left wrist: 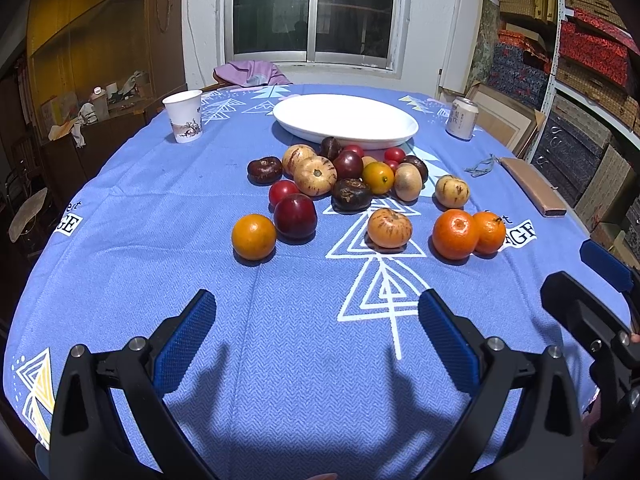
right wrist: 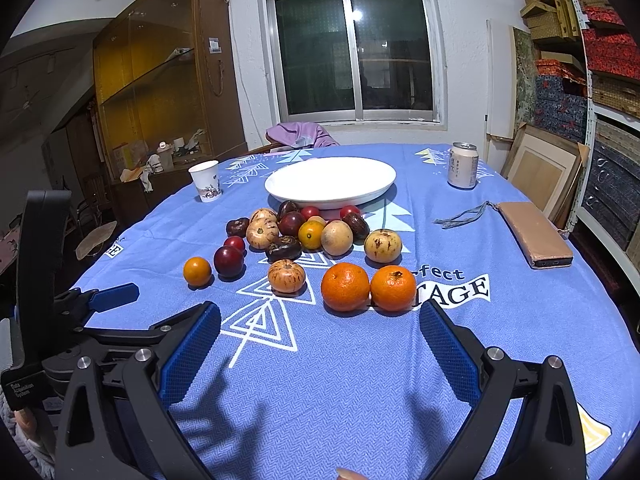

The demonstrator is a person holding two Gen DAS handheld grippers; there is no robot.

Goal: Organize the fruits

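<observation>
Several fruits lie loose on the blue tablecloth [left wrist: 280, 340] in front of an empty white dish [left wrist: 344, 118] [right wrist: 330, 182]. Nearest are a small orange [left wrist: 253, 237] [right wrist: 197, 271], a dark red plum [left wrist: 295, 216] [right wrist: 228, 261], a striped yellow fruit [left wrist: 389, 227] [right wrist: 286, 276] and two tangerines [left wrist: 455, 234] [right wrist: 345, 286]. Behind them sits a heap of dark purple, pale yellow and red fruits [left wrist: 348, 174] [right wrist: 304, 232]. My left gripper [left wrist: 316, 320] hangs open above bare cloth, short of the fruits. My right gripper [right wrist: 320, 332] is open too, just before the tangerines.
A paper cup [left wrist: 184, 116] [right wrist: 205, 186] stands at the far left, a drink can [left wrist: 461, 117] [right wrist: 463, 165] at the far right. A tan wallet [right wrist: 534, 234] with a strap lies near the right edge. Shelves of boxes [left wrist: 592, 80] line the right wall.
</observation>
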